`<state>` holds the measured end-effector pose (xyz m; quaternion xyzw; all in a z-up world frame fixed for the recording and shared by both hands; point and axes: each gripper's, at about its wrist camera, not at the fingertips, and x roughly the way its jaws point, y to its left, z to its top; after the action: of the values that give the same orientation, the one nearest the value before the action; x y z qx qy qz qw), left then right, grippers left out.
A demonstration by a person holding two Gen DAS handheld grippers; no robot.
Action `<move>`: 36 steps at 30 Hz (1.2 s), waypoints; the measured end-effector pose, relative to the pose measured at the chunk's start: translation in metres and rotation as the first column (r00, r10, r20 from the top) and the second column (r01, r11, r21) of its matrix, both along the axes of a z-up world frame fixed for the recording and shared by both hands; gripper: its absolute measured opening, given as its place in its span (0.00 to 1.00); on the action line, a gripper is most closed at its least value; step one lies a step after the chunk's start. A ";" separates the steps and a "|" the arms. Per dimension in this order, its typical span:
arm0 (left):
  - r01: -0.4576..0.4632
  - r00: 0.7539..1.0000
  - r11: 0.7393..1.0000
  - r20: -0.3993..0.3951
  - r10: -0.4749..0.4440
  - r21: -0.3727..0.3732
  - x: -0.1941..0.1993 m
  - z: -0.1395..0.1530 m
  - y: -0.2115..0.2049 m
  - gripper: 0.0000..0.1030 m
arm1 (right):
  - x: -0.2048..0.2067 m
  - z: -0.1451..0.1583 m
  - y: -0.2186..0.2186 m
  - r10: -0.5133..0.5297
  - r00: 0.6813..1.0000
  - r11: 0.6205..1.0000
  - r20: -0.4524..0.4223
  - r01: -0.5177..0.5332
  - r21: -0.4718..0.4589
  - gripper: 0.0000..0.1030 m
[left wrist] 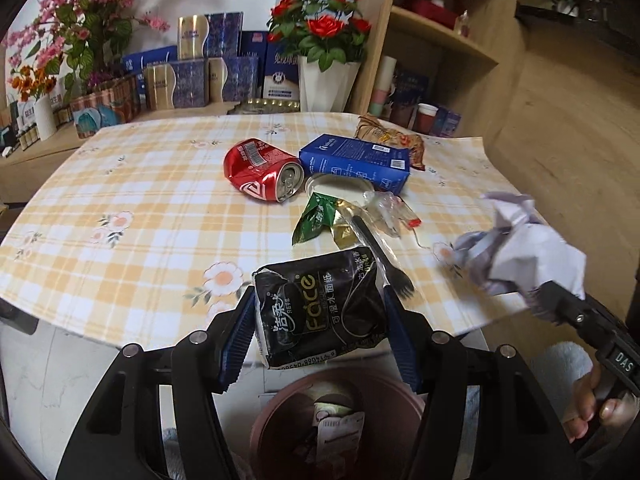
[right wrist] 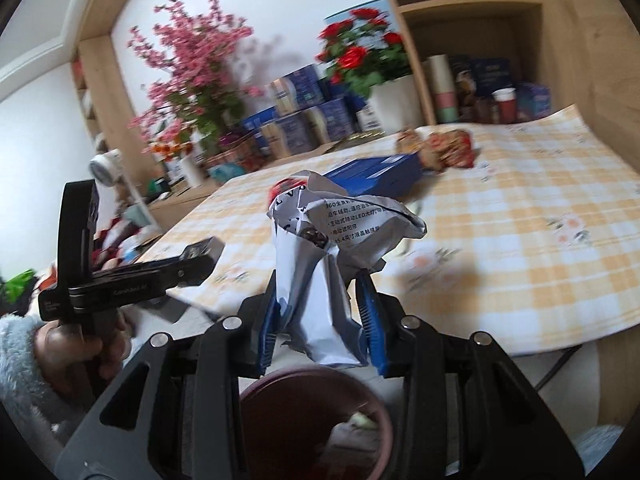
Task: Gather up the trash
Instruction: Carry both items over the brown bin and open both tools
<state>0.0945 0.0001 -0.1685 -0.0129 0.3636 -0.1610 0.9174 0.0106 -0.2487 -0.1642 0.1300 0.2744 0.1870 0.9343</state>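
Note:
My left gripper (left wrist: 320, 320) is shut on a black tissue pack (left wrist: 320, 308), held past the table's near edge above a dark red bin (left wrist: 336, 420). My right gripper (right wrist: 320, 312) is shut on crumpled white printed paper (right wrist: 332, 240), also above the bin (right wrist: 312, 420). In the left wrist view that paper (left wrist: 528, 252) and the right gripper's body show at the right. On the checked tablecloth (left wrist: 140, 208) lie a crushed red can (left wrist: 260, 170), a blue box (left wrist: 356, 160), a green wrapper (left wrist: 316, 220), a black fork (left wrist: 384, 256), clear plastic (left wrist: 388, 208) and a snack wrapper (left wrist: 392, 136).
Behind the table stand red roses in a white pot (left wrist: 324, 56), pink blossoms (left wrist: 88, 20) and stacked blue boxes (left wrist: 200, 76). Wooden shelves (left wrist: 440, 40) rise at the right. The bin holds some rubbish. A hand (left wrist: 592, 408) in a fuzzy sleeve holds the right tool.

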 end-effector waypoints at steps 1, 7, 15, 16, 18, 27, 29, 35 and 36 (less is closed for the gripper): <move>0.005 1.000 1.000 0.008 -0.005 0.002 -0.008 0.001 0.003 0.58 | -0.003 -0.001 0.005 0.019 1.000 1.000 -0.004 -0.019 0.000 0.38; 0.019 0.999 1.000 0.028 -0.019 0.001 -0.043 0.000 0.020 0.58 | -0.018 -0.012 0.038 0.138 0.989 0.990 -0.047 -0.139 -0.027 0.38; 0.024 0.998 0.999 0.053 -0.022 -0.044 -0.074 -0.006 0.039 0.58 | -0.020 -0.048 0.071 0.229 0.956 0.968 -0.182 -0.243 -0.062 0.38; 0.023 0.998 0.998 0.051 -0.021 -0.051 -0.076 -0.007 0.040 0.58 | -0.021 -0.054 0.075 0.236 0.951 0.964 -0.200 -0.255 -0.070 0.38; 0.019 0.999 0.998 0.050 -0.016 -0.065 -0.080 -0.010 0.042 0.58 | -0.021 -0.067 0.083 0.253 0.936 0.956 -0.243 -0.280 -0.087 0.38; 0.010 1.000 0.996 0.011 -0.009 -0.092 -0.078 -0.021 0.045 0.58 | -0.013 -0.116 0.099 0.274 0.870 0.941 -0.411 -0.331 -0.074 0.38; 0.010 1.000 0.996 -0.004 -0.011 -0.086 -0.076 -0.025 0.043 0.58 | -0.008 -0.127 0.100 0.275 0.851 0.941 -0.447 -0.333 -0.056 0.38; 0.009 1.000 0.995 -0.029 -0.012 -0.096 -0.073 -0.031 0.044 0.58 | -0.002 -0.148 0.103 0.293 0.802 0.940 -0.520 -0.342 0.001 0.49; 0.006 0.999 0.995 -0.034 -0.010 -0.099 -0.072 -0.032 0.045 0.58 | -0.001 -0.149 0.103 0.294 0.802 0.940 -0.520 -0.340 0.006 0.56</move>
<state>0.0229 0.0451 -0.2004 -0.0595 0.3709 -0.1822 0.9087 0.0099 -0.1459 -0.3129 0.0862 0.5390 0.2868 0.7872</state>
